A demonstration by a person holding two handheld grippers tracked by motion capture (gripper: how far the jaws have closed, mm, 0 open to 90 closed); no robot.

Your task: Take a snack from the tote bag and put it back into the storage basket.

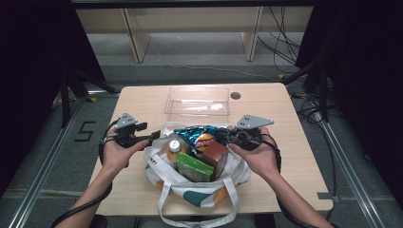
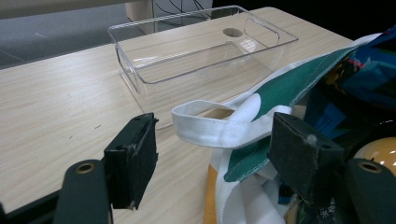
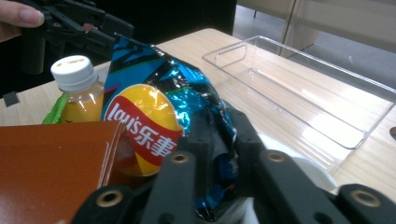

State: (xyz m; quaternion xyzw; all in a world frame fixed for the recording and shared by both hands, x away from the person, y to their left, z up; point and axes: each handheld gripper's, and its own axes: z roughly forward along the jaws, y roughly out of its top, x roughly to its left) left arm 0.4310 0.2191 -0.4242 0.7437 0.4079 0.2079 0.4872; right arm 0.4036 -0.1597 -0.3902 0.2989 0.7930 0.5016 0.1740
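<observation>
Both forearms reach in from below, hands level at either side of the tote (image 1: 199,190) in the table's (image 1: 142,104) near middle. The left gripper (image 2: 212,154) stands open around the tote's strap (image 2: 210,128). The right gripper (image 3: 219,140) pinches the chips bag (image 3: 159,93) inside the tote.

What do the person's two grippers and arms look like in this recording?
Both the left gripper and the right gripper are black, each topped by a grey three-cornered plate and trailing a black cable. Their jaws end in flat black pads on slotted linkage bars with brass-coloured pivot rivets. The forearms are bare, no sleeves visible.
</observation>
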